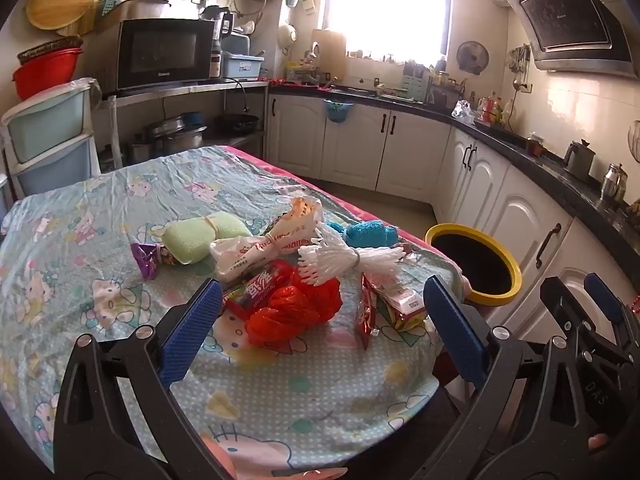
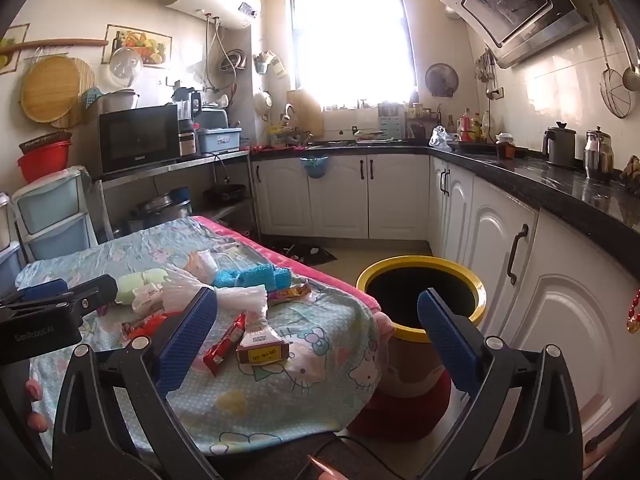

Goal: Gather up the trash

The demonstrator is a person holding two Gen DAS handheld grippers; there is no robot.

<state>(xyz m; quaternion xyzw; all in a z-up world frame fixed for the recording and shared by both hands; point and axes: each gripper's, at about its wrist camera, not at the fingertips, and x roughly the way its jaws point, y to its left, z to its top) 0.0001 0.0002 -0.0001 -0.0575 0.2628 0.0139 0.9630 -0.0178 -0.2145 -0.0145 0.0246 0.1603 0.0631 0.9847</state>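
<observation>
- Trash pile sits on the table [image 1: 100, 216], mid-cloth toward the bin-side edge: red plastic bag [image 1: 296, 308], white foam net [image 1: 344, 258], white printed bag [image 1: 264, 240], green sponge [image 1: 200, 236], blue towel roll [image 1: 370, 233], purple wrapper [image 1: 146, 258], red snack packet [image 2: 225, 345], small carton [image 2: 262, 349].
- Bin [image 2: 420, 334], yellow rim, stands on the floor just beside the table corner, mouth open.
- Left gripper [image 1: 320, 328]: jaws fully apart, empty, tilted down at the pile, red plastic bag between the finger lines but untouched.
- Right gripper [image 2: 316, 334]: jaws wide apart, empty, shallower tilt, aimed across the table corner and the bin.
- Risk: pile is overlapped, so closing on the red plastic bag likely drags the snack wrapper under it or the foam net along.
- Risk: loose wrinkled cloth; a low pinch catches fabric and pulls everything.
- Risk: red snack packet and small carton lie near the edge, so a nudge drops them to the floor, missing the bin.
- Risk: grippers sit close side by side; both reaching in could clash.
</observation>
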